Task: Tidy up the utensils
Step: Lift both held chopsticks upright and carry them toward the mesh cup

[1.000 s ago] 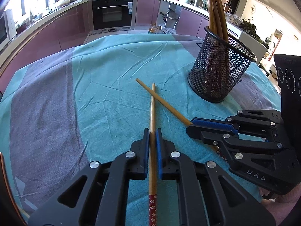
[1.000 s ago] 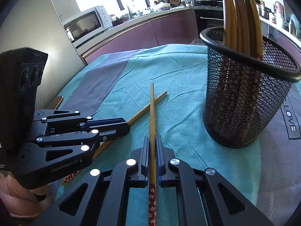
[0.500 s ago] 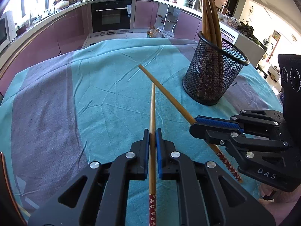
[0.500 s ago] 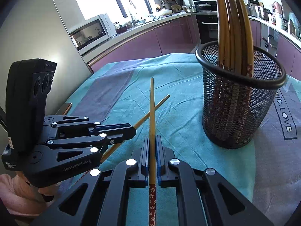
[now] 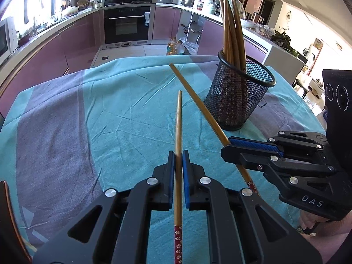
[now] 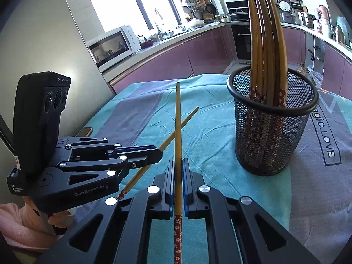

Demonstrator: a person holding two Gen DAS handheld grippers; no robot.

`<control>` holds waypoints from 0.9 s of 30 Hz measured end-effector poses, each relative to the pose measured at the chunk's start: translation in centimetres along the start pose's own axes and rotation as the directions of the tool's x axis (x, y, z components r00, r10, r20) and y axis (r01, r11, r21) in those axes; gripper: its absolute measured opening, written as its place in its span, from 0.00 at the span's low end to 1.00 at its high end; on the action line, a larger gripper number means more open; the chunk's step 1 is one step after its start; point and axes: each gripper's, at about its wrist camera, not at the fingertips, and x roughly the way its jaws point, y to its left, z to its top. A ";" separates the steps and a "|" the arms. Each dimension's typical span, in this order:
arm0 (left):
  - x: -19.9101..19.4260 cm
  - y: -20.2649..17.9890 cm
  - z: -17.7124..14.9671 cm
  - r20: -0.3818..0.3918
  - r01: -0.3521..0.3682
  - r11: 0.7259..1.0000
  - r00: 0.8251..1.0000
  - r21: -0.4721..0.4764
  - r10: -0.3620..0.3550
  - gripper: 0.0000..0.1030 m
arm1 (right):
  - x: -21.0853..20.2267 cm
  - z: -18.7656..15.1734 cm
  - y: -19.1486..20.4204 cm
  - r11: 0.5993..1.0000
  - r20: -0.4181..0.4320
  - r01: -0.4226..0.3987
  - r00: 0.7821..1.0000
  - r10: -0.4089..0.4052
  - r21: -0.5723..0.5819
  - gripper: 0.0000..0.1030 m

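My left tongs [image 5: 178, 160] are clamped on one chopstick [image 5: 178, 127], and my right tongs [image 6: 178, 169] are clamped on a second chopstick [image 6: 178, 121] (both have red flowered handle ends). Both sticks are lifted off the teal-and-grey cloth [image 5: 123, 110] covering the tabletop, crossing each other in the air. The black mesh holder [image 6: 272, 132], already packed with upright chopsticks, stands near, to the right of both tips.
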 end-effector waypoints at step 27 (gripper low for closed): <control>-4.1 0.4 1.0 0.078 0.109 0.994 0.991 -0.007 -0.108 0.07 | -4.4 0.4 -1.1 1.000 0.109 -0.014 0.994 0.012 0.014 0.06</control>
